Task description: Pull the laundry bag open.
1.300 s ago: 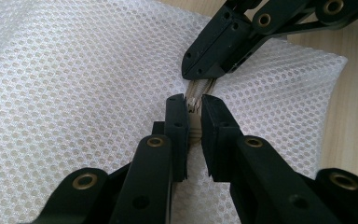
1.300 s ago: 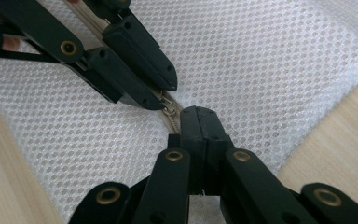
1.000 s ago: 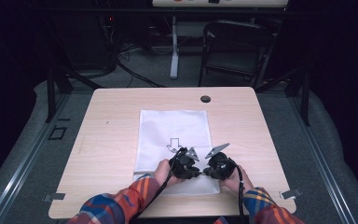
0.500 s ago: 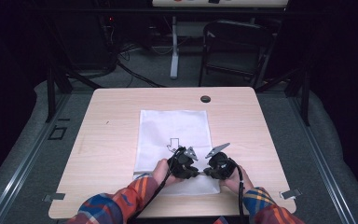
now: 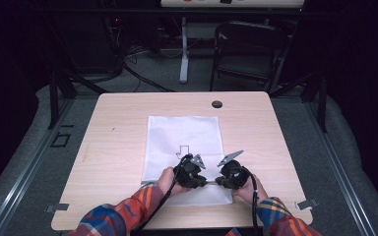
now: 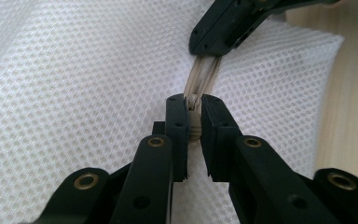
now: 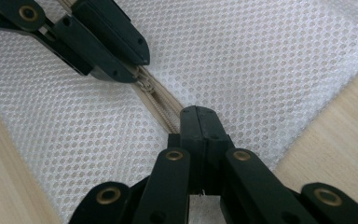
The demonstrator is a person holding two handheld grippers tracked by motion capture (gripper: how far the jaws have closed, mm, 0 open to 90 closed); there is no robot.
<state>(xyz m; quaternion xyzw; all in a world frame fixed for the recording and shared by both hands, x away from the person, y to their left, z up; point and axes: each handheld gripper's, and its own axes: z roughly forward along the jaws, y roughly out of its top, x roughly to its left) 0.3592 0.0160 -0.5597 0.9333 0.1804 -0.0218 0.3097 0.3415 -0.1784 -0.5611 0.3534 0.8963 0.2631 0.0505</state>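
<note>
- Looking down in the high view, a white mesh bag (image 5: 183, 142) lies flat on the middle of the tabletop (image 5: 113, 147), its near edge under both hands; the left gripper (image 5: 189, 169) and right gripper (image 5: 229, 173) sit close together at that near edge, right of centre.
- Riding the left gripper view, the left gripper (image 6: 193, 107) has its jaws nearly together on a small beige piece of the zipper (image 6: 203, 77), probably the slider or its pull; the right gripper's jaws come in from the top, farther along the same beige line.
- Turning to the right gripper view, the right gripper (image 7: 199, 116) is fully pinched, jaws touching, on the zipper tape (image 7: 161, 105) at the bag's near right part; the left gripper shows at upper left.
- Judging from the weave, the bag is light, limp and open-meshed: it will bunch and slide on the smooth wood rather than resist.
- Holding is best on the stiffer zipper tape and slider, one gripper anchoring while the other pulls; mesh alone would stretch or snag.
</note>
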